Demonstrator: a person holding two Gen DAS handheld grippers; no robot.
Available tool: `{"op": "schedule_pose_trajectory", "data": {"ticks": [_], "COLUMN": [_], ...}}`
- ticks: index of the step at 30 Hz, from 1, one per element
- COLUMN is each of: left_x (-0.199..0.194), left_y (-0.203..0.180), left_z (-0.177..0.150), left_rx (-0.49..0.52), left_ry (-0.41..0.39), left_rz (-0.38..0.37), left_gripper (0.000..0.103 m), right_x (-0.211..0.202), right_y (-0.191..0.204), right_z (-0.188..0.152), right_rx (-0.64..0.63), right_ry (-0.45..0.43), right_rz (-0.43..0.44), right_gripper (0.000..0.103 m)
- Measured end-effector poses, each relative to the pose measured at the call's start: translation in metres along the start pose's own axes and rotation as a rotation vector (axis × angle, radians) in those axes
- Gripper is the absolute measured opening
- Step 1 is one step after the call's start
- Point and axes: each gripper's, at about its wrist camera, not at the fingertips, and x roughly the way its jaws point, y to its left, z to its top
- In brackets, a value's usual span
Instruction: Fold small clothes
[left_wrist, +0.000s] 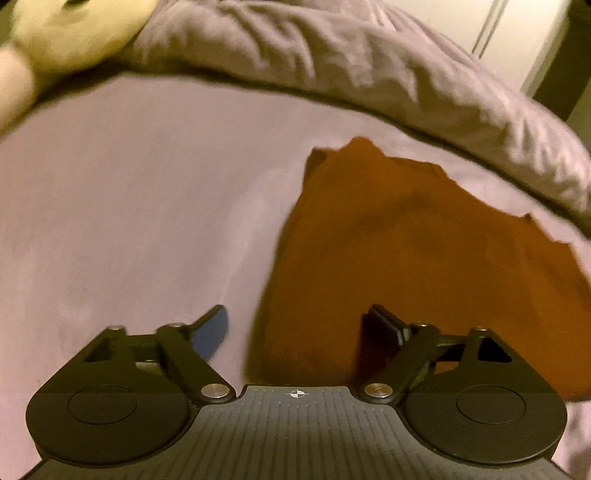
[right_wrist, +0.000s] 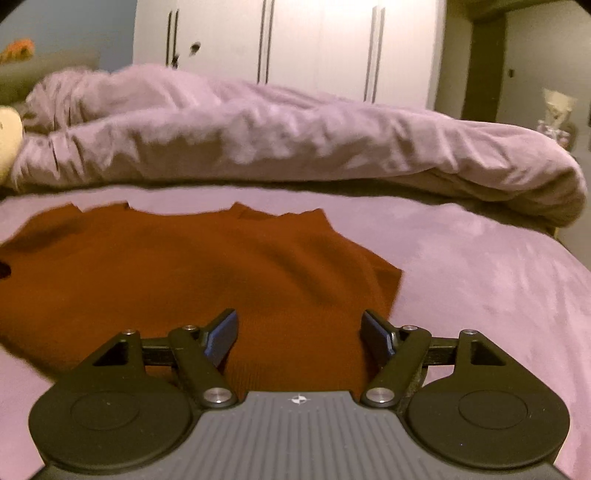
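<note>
My left gripper (left_wrist: 295, 328) stands with its jaws spread wide and nothing between them. Its left finger is over bare sheet, its right finger over the rust-orange garment (left_wrist: 424, 266); whether either pad touches the cloth I cannot tell.

My right gripper (right_wrist: 299, 332) is likewise spread wide and holds nothing. Both its fingers sit above the near edge of the garment (right_wrist: 192, 273), toward that edge's right corner.

The garment lies spread flat on the mauve bed sheet (right_wrist: 480, 280), a single knit piece with a ribbed band along the side nearest my tools. In the right wrist view its breadth runs left to right across the frame, and the far edge, jagged with small notches, faces the bunched duvet (right_wrist: 295, 144). In the left wrist view the same piece runs away from the tool toward the upper right, its left edge slanting up to a peak near the duvet (left_wrist: 369, 66). Which end is neck or hem I cannot tell.

A cream plush toy (left_wrist: 74, 33) rests at the duvet's left end. White wardrobe doors (right_wrist: 314, 44) stand behind the bed.
</note>
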Motion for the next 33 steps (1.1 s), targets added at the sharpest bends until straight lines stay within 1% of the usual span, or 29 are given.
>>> {"op": "schedule_pose_trajectory", "data": {"ticks": [1,3,5,7,8,10,11,12,14,17,19,22,23,24,25,27,30,33], "left_x": [-0.005,-0.013,-0.017,-0.014,-0.013,-0.015,-0.015,-0.013,-0.007,0.002,0.007,0.012,0.012,0.014,0.016,0.024,0.031,0.035], "left_y": [0.007,0.019,0.022,0.018,0.017,0.015,0.013,0.012,0.014,0.024,0.027,0.021,0.018,0.016,0.017,0.021,0.029,0.031], "left_z": [-0.003,-0.012,-0.015,-0.014,-0.012,-0.011,-0.012,-0.013,-0.016,-0.016,-0.012,-0.006,-0.004,-0.001,0.001,0.003,0.004,0.004], "left_rx": [-0.035,-0.11,-0.125,-0.121,-0.153,-0.195,-0.205,-0.21,-0.231,-0.304,-0.34,-0.315,-0.306,-0.302,-0.308,-0.362,-0.422,-0.437], "left_ry": [0.008,0.043,0.061,0.072,0.091,0.11,0.121,0.129,0.137,0.108,0.081,0.06,0.053,0.046,0.052,0.061,0.052,0.042], "left_rz": [-0.026,-0.081,-0.12,-0.113,-0.113,-0.16,-0.182,-0.187,-0.177,-0.215,-0.226,-0.226,-0.228,-0.232,-0.231,-0.254,-0.289,-0.295], "left_gripper": [0.081,0.073,0.072,0.071,0.069,0.065,0.065,0.065,0.065,0.065,0.065,0.065,0.058,0.047,0.044,0.034,0.033,0.037], "right_x": [-0.008,-0.022,-0.029,-0.033,-0.035,-0.037,-0.039,-0.041,-0.045,-0.048,-0.048,-0.05,-0.051,-0.051,-0.05,-0.05,-0.049,-0.048], "right_y": [-0.002,-0.004,-0.004,-0.002,0.0,0.008,0.01,0.011,0.014,0.02,0.022,0.026,0.027,0.028,0.028,0.029,0.029,0.03], "right_z": [-0.004,-0.011,-0.015,-0.017,-0.019,-0.02,-0.02,-0.02,-0.02,-0.022,-0.023,-0.022,-0.022,-0.022,-0.021,-0.022,-0.023,-0.021], "right_rx": [0.016,0.042,0.065,0.074,0.072,0.059,0.06,0.064,0.072,0.062,0.056,0.058,0.058,0.059,0.061,0.068,0.073,0.064], "right_ry": [-0.009,-0.016,-0.009,-0.004,0.001,0.014,0.013,0.011,0.014,0.023,0.031,0.027,0.024,0.022,0.024,0.031,0.038,0.037], "right_rz": [-0.003,-0.013,-0.012,-0.006,-0.002,0.005,0.012,0.022,0.035,0.047,0.054,0.062,0.065,0.069,0.075,0.08,0.08,0.08], "right_gripper": [0.074,0.074,0.074,0.073,0.072,0.06,0.058,0.056,0.056,0.055,0.055,0.053,0.052,0.05,0.048,0.047,0.047,0.047]}}
